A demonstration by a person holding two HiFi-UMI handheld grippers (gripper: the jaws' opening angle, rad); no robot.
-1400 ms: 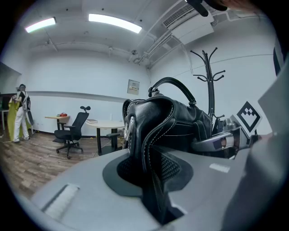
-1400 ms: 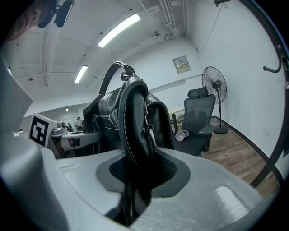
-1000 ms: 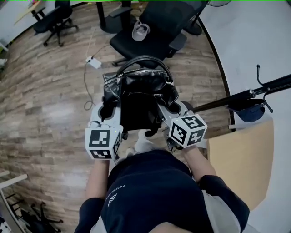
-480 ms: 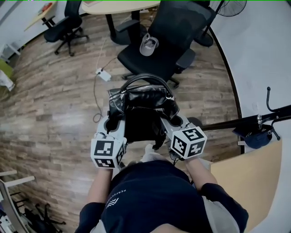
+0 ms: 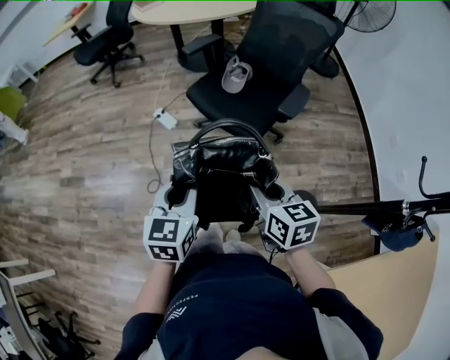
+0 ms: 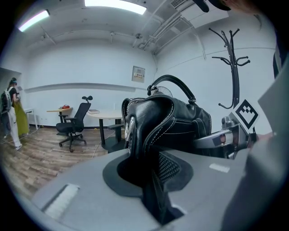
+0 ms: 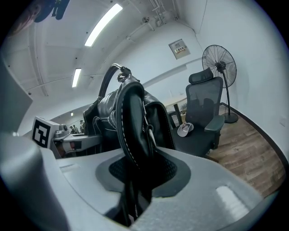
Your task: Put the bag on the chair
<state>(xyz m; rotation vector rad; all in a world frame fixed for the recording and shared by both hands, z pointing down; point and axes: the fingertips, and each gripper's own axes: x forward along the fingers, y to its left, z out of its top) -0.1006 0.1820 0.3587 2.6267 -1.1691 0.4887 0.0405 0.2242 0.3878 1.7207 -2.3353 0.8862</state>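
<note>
A black leather handbag (image 5: 223,169) with white stitching and an arched handle hangs in the air between both grippers. My left gripper (image 5: 181,188) is shut on the bag's left end (image 6: 149,131); my right gripper (image 5: 261,188) is shut on its right end (image 7: 133,126). Ahead stands a black office chair (image 5: 261,84) with a grey cap (image 5: 236,74) lying on its seat; the same chair (image 7: 205,119) shows in the right gripper view. The bag is short of the chair, above the wooden floor.
A white power strip (image 5: 166,119) with a cable lies on the floor left of the chair. A round table (image 5: 190,10) stands behind it, another chair (image 5: 109,42) far left, a fan (image 5: 365,14) at the right. A coat rack (image 5: 401,207) lies close on my right.
The bag and both grippers have come closer to the black chair; the chair sits lower and larger in the head view. Both grips are unchanged.
</note>
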